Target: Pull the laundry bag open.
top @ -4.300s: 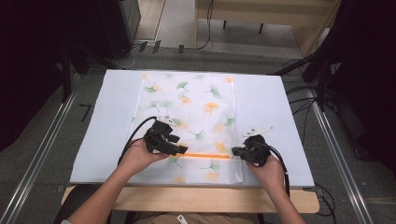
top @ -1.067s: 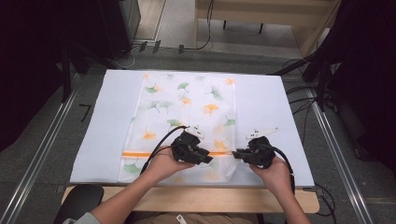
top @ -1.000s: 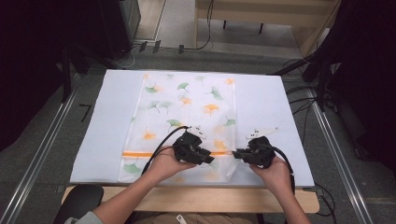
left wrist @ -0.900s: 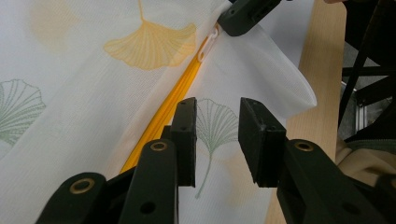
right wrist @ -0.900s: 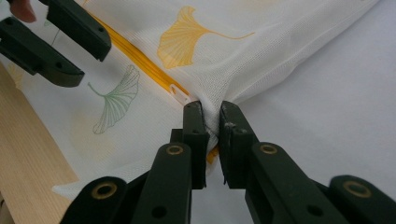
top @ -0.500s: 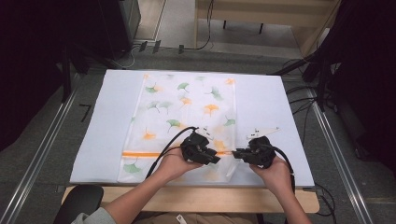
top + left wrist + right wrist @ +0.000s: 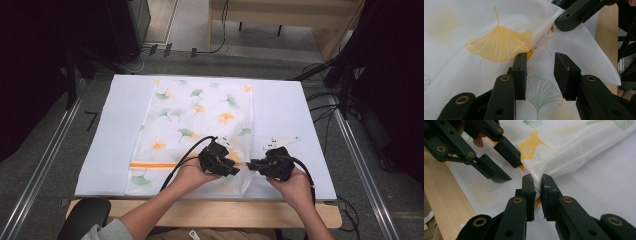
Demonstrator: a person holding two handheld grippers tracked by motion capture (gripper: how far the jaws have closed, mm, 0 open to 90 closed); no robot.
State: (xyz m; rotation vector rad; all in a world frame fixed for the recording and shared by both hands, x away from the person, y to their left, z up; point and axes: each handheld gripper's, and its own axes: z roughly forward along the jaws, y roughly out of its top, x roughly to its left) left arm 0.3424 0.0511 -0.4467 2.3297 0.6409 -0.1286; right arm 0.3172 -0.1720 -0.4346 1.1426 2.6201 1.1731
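A white cloth [image 7: 200, 115] printed with ginkgo leaves lies flat on the white table cover [image 7: 290, 110], and an orange stripe [image 7: 150, 164] crosses its near end. My right gripper [image 7: 250, 164] is at the cloth's near right edge, shut on a raised fold of it; the right gripper view shows the fabric pinched between the pads [image 7: 537, 180]. My left gripper [image 7: 235, 171] sits just left of it, nearly tip to tip. Its jaws [image 7: 540, 62] have just been opening and stand apart over the cloth [image 7: 474, 25], with the pads off the fabric.
The wooden table edge [image 7: 210, 210] runs along the near side under my forearms. A black chair seat [image 7: 82, 220] sits at the bottom left. Cables [image 7: 325, 107] lie on the floor to the right, and metal rails [image 7: 45, 165] flank the table.
My left gripper has slid right along the orange stripe until it is next to the right gripper, and its jaws have spread. The right gripper has held still.
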